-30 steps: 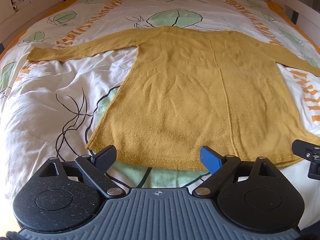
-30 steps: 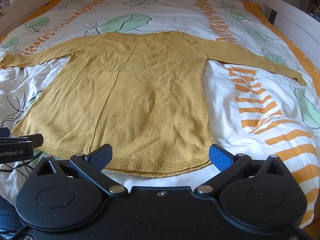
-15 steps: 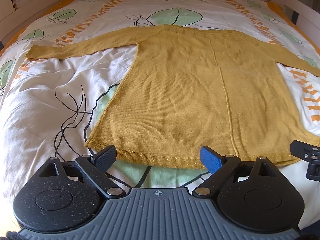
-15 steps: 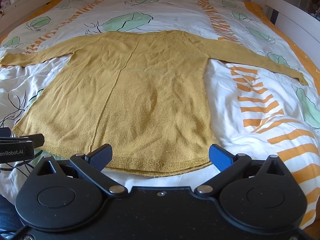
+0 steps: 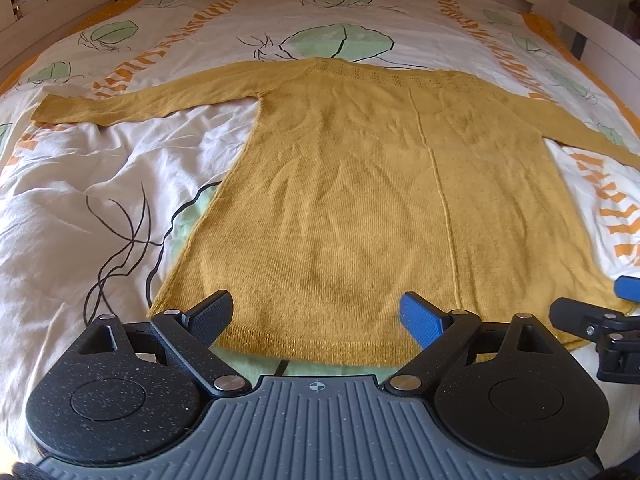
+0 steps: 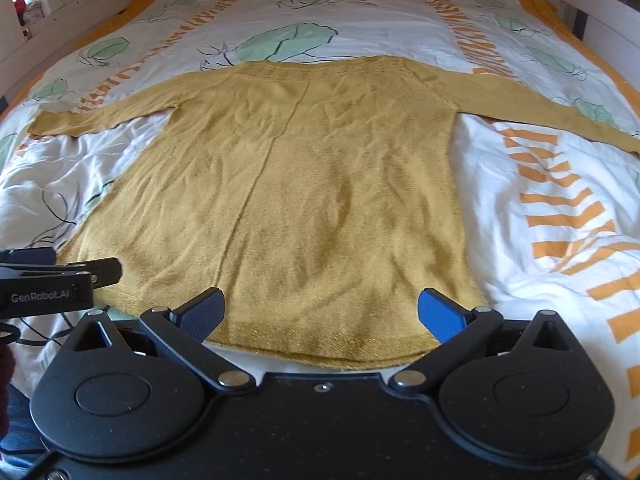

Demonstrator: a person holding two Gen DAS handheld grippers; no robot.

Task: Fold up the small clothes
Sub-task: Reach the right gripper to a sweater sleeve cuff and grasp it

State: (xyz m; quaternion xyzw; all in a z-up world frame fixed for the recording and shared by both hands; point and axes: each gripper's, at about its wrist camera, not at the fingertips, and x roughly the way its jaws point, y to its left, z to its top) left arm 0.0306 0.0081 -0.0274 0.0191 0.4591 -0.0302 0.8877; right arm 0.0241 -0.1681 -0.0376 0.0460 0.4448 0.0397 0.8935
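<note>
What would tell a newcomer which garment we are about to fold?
On the leaf-printed white duvet lies one mustard-yellow knitted sweater, flat, both long sleeves spread sideways, hem nearest the grippers. It is the only garment and the only plain-coloured cloth there.

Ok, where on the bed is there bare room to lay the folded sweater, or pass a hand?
Bare duvet lies left of the sweater, below its left sleeve. Another patch sits right of the body, under the right sleeve. A wide band beyond the neckline runs to the bed frame. Crowded: the near hem, where left gripper and right gripper stand open.
</note>
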